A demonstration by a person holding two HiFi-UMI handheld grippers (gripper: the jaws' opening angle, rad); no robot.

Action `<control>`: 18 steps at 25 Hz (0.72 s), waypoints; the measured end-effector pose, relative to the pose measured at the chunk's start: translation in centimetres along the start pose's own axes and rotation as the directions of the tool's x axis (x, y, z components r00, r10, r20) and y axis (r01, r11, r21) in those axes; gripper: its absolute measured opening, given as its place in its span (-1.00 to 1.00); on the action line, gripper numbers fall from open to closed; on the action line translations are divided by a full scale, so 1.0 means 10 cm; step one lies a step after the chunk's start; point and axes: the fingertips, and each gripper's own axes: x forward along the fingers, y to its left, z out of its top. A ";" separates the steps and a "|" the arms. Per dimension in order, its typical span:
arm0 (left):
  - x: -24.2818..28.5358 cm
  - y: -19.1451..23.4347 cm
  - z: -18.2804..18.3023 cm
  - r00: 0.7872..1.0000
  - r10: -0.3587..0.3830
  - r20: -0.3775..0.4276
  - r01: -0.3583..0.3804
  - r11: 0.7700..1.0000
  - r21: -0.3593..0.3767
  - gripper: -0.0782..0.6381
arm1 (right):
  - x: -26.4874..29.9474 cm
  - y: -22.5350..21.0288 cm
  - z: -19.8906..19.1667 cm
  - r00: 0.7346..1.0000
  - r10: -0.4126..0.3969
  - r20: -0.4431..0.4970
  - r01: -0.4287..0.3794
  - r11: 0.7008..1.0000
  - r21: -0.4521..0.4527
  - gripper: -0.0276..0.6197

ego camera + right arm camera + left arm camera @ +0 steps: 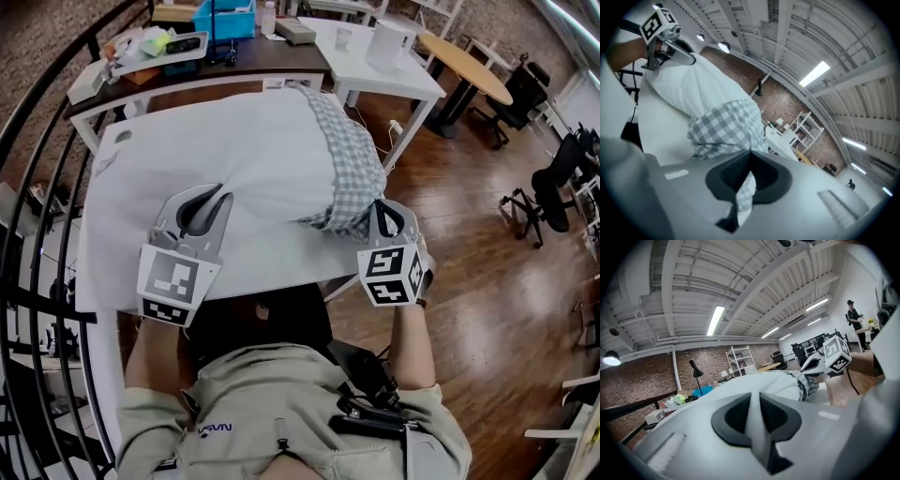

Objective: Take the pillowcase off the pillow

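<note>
- Checked grey-and-white pillowcase [354, 159] sat bunched over the pillow end nearest the table's right edge. It covered only that end, so the strip looked well along but not finished.
- White pillow [239, 155] lay flat across the middle of the table [272, 267], with most of its body bare.
- Right gripper [382, 211] was at the table's near right corner. Its jaws were closed tight on a fold of the checked cloth, with the hem pinched between the pads.
- Left gripper [208, 202] was just in from the table's near edge. Its jaws were nearly together, clamped on a ridge of white pillow fabric.
- Neither claw held anything else.
- Step in hand, as judged: anchor with the left, peel with the right.
- To do it well, the right one should pull out past the table's right edge, along the pillow's long axis, low and steady. A sideways or upward yank would likely just drag the whole pillow.
- The left should act as counter-force, pressing down toward the table top. Its bite looked thin, so slip was the risk. It should regrip deeper if the fabric creeps.
- The right's hold seemed to be on one spot of the hem only, so the case could bind on the corner toward the table's far side. If it snags, re-pinch further round the hem that way.
</note>
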 end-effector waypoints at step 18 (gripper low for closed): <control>-0.58 -0.27 0.27 0.981 -0.154 0.115 0.156 0.988 -0.008 -0.26 | 0.27 0.05 -0.72 0.965 0.230 -0.128 -0.197 0.953 0.228 -0.78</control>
